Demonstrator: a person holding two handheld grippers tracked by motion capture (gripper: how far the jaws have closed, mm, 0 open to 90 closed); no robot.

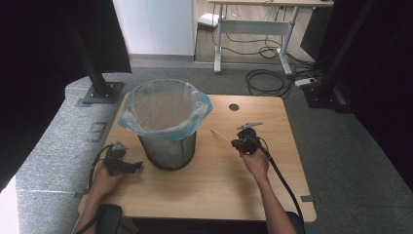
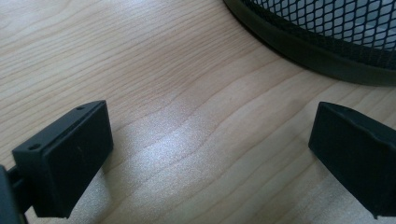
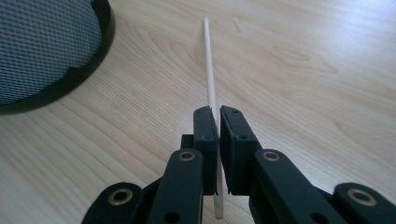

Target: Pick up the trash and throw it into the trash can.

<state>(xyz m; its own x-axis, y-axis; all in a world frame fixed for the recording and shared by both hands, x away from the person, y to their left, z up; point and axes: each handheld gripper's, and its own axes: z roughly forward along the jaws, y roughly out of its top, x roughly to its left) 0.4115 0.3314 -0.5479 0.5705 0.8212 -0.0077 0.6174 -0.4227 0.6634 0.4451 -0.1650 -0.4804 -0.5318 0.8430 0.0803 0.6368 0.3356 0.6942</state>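
A thin pale wooden stick (image 3: pixel 210 74) lies along the light wood table (image 1: pixel 214 180), pointing away toward the bin. My right gripper (image 3: pixel 218 112) is shut on the stick, which runs between its two black jaws and pokes out behind them. In the high view the right gripper (image 1: pixel 238 143) sits right of the bin with the stick (image 1: pixel 220 135) reaching up and left. A black mesh bin (image 1: pixel 168 146) with a blue plastic liner (image 1: pixel 165 109) stands at the table's middle left. My left gripper (image 1: pixel 138 166) rests open at the bin's lower left, jaws wide apart over bare wood.
The bin's black base rim (image 2: pixel 308 51) curves just beyond the left jaws. A round cable hole (image 1: pixel 234 107) sits near the table's far edge. A black post (image 1: pixel 97 73) stands at the far left corner. Grey padding (image 1: pixel 53 141) borders the table's left side.
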